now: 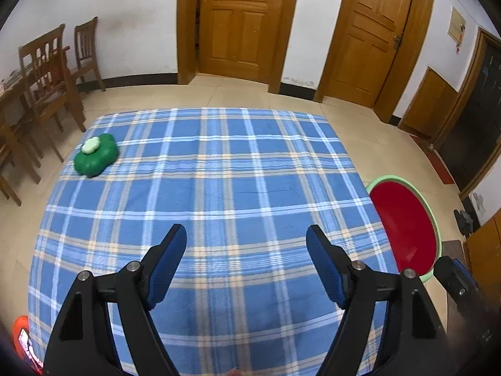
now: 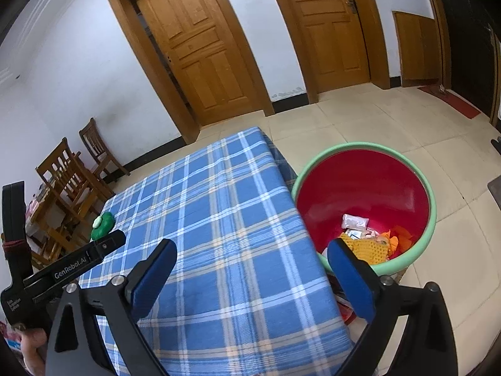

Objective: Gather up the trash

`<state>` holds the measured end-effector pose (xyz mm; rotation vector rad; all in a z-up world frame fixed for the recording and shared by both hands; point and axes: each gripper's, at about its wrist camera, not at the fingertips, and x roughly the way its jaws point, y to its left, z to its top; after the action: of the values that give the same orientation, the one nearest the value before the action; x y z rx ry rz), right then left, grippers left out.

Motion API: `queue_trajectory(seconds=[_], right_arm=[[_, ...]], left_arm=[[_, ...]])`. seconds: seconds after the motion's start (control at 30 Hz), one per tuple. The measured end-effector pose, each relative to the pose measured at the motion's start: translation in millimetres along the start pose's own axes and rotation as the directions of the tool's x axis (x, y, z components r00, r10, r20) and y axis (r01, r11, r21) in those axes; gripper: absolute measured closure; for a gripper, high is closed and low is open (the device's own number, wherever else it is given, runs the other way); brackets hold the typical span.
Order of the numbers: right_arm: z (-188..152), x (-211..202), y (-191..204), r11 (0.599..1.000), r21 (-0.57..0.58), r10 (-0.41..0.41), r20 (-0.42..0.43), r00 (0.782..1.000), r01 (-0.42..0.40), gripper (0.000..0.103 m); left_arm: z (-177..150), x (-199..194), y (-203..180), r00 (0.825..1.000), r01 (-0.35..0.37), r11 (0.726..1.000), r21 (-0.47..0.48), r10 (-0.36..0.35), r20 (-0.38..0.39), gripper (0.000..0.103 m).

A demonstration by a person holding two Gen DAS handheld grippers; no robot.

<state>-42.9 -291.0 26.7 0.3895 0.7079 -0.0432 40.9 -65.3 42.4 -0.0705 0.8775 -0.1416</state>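
Both the left hand-held gripper [image 1: 246, 235] and the right hand-held gripper [image 2: 252, 249] hover with jaws wide apart and empty over the near part of the plaid-covered bench [image 1: 219, 188]. The only item left on the bench, a green flower-shaped object [image 1: 95, 155] with a pale piece on top, sits at its far left corner, well apart from the red bin [image 2: 363, 188] beside the bench's right edge, which already holds wrappers and orange scraps [image 2: 397, 238]. It looks light and soft, so pinching across its lobed edge should hold it.

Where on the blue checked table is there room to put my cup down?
Almost anywhere: the checked tablecloth is bare from the near edge to the far edge by the doors. Only the far left corner is taken, by the green flower-shaped thing. The red bin stands on the floor off the right edge.
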Motion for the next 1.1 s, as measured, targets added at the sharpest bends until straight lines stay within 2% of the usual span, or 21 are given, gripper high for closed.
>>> queue_trajectory(seconds=[0.43, 1.1], right_arm=[[-7, -2, 17, 1.000, -0.027, 0.012, -0.016, 1.000, -0.013, 0.004], [-8, -2, 20, 0.999, -0.030, 0.013, -0.015, 1.000, -0.013, 0.004]], left_arm=[[-7, -18, 21, 0.997, -0.070, 0.997, -0.017, 0.071, 0.029, 0.025], [-7, -28, 26, 0.996, -0.075, 0.997, -0.021, 0.076, 0.051, 0.025]])
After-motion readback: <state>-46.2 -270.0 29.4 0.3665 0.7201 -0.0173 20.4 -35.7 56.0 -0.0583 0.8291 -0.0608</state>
